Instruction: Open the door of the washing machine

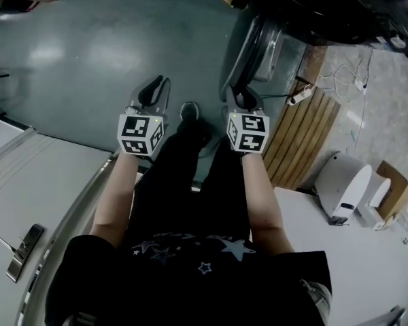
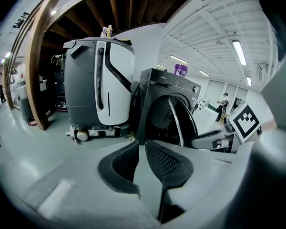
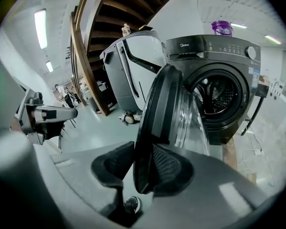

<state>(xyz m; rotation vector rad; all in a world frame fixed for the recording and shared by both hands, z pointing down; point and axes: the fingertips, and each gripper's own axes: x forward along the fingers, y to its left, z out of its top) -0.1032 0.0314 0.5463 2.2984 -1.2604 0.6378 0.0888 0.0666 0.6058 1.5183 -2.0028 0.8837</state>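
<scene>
The dark front-loading washing machine [image 3: 224, 56] [image 2: 169, 87] stands ahead, its drum showing. Its round glass door [image 3: 159, 113] [image 1: 255, 49] [image 2: 181, 123] is swung partly open. The door's dark outer rim fills the gap between the pads of my right gripper [image 3: 143, 149] [image 1: 239, 95], which is shut on it. To the left hangs my left gripper [image 2: 141, 147] [image 1: 156, 85], above the bare floor and clear of the machine. Its fingertips almost meet and nothing sits between them.
A grey and white floor-cleaning machine [image 2: 97, 80] [image 3: 133, 66] stands left of the washer, under a wooden stair beam [image 2: 35, 80]. A purple tub [image 3: 221, 27] sits on the washer. A wooden pallet [image 1: 302, 134], a power strip [image 1: 300, 97] and a white device [image 1: 343, 185] lie to my right.
</scene>
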